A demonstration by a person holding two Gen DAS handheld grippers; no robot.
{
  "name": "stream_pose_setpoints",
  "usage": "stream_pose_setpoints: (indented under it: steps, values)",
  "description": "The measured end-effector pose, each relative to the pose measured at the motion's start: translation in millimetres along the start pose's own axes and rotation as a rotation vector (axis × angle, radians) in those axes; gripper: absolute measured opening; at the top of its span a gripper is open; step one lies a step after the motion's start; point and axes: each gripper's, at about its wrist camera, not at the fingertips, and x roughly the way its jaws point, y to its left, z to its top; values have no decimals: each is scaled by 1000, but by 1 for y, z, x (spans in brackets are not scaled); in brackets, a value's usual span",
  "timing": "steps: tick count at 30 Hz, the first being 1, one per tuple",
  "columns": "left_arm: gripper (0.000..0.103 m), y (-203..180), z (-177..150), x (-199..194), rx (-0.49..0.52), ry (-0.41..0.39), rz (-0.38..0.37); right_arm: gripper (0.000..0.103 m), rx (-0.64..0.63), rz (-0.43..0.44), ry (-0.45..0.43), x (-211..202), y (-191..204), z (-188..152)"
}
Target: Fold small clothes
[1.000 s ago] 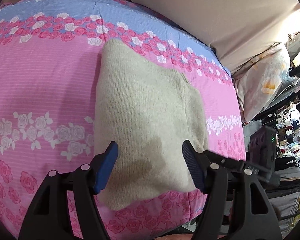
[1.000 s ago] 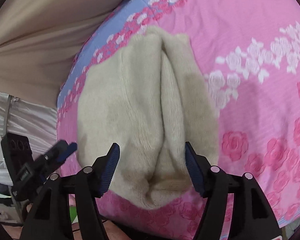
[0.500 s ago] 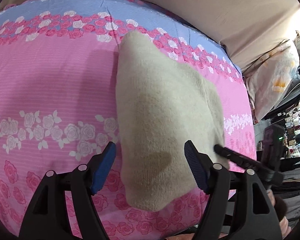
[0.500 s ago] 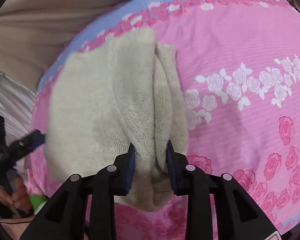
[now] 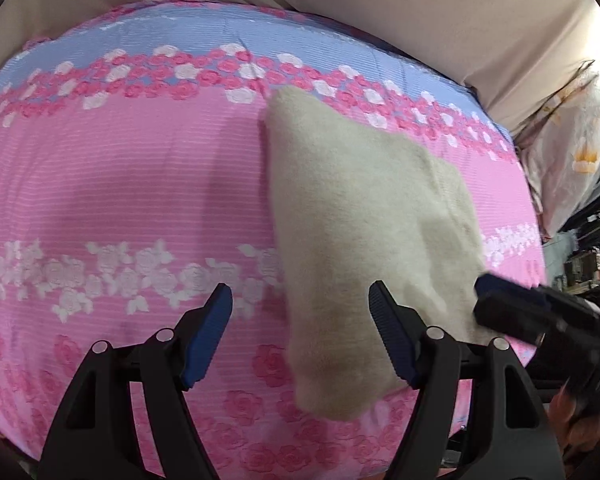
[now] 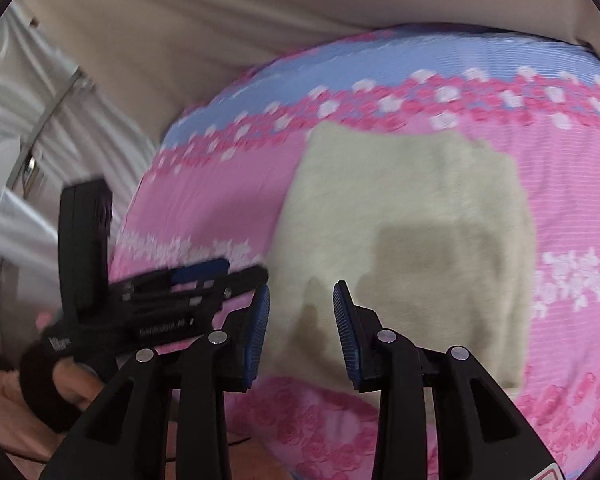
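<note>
A folded cream knit garment (image 5: 364, 232) lies flat on the pink rose-print bedsheet (image 5: 120, 200). It also shows in the right wrist view (image 6: 412, 240) as a squarish block. My left gripper (image 5: 300, 332) is open and empty, hovering over the garment's near left edge. My right gripper (image 6: 300, 332) is part open with nothing between its blue pads, above the garment's near left corner. The right gripper also shows at the garment's right edge in the left wrist view (image 5: 540, 320).
A beige cover (image 5: 380, 8) bounds the far side of the bed. A floral pillow (image 5: 572, 152) and cluttered shelves lie off the right edge. The left gripper (image 6: 160, 292) and the hand holding it show at the bed's left edge in the right wrist view.
My right gripper closed on a raised ridge of the garment, then let go and opened partly; the garment now lies flat. Both grippers drew back and shifted sideways.
</note>
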Motion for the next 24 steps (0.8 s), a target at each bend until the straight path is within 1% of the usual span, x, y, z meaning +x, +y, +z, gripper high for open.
stream_pose_setpoints:
  steps: [3,4,5,6,7,9,10,11,12,13,14,15,16,17,18,20,22,23,24]
  values:
    - [70,14,0,-10,-1,-18,69,32,-22,26,83,36,12,-6]
    - [70,20,0,-12,-2,-25,87,33,-40,4,117,53,13,-11]
    - [70,23,0,-15,-3,-28,97,33,-58,-25,175,78,13,-16]
    - [70,28,0,-16,-7,-30,110,33,-66,-17,212,98,11,-21]
    - [70,33,0,-17,-15,-28,121,31,-71,18,193,105,11,-23]
    - [70,40,-1,-17,-35,-16,124,27,-74,18,200,102,15,-17]
    - [70,43,0,-18,-43,-14,117,25,-64,17,192,92,15,-12]
    - [70,44,2,-20,-51,-18,104,25,-40,26,158,76,11,-8]
    - [70,44,4,-22,-67,-27,75,24,-17,21,108,60,5,-5]
    - [74,45,7,-22,-84,-30,41,34,16,-27,27,36,-6,-4]
    - [76,44,9,-20,-102,-30,10,48,55,-103,-43,15,-21,-4]
    - [79,45,13,-14,-139,-26,-43,66,86,-169,-89,0,-35,-5]
    - [79,44,15,-9,-164,-15,-70,70,121,-231,-130,-13,-51,-7]
    - [79,43,19,1,-190,2,-106,70,160,-269,-146,-22,-69,-9]
    - [79,41,21,8,-203,14,-131,70,214,-300,-136,-25,-89,-10]
    - [79,33,26,29,-212,46,-154,72,297,-285,-94,-20,-123,-13]
    - [79,24,29,45,-200,63,-169,74,338,-278,-38,-5,-144,-14]
    - [79,20,29,52,-201,64,-195,75,354,-259,-21,1,-152,-16]
    - [79,18,28,59,-206,71,-222,77,385,-222,-9,10,-157,-18]
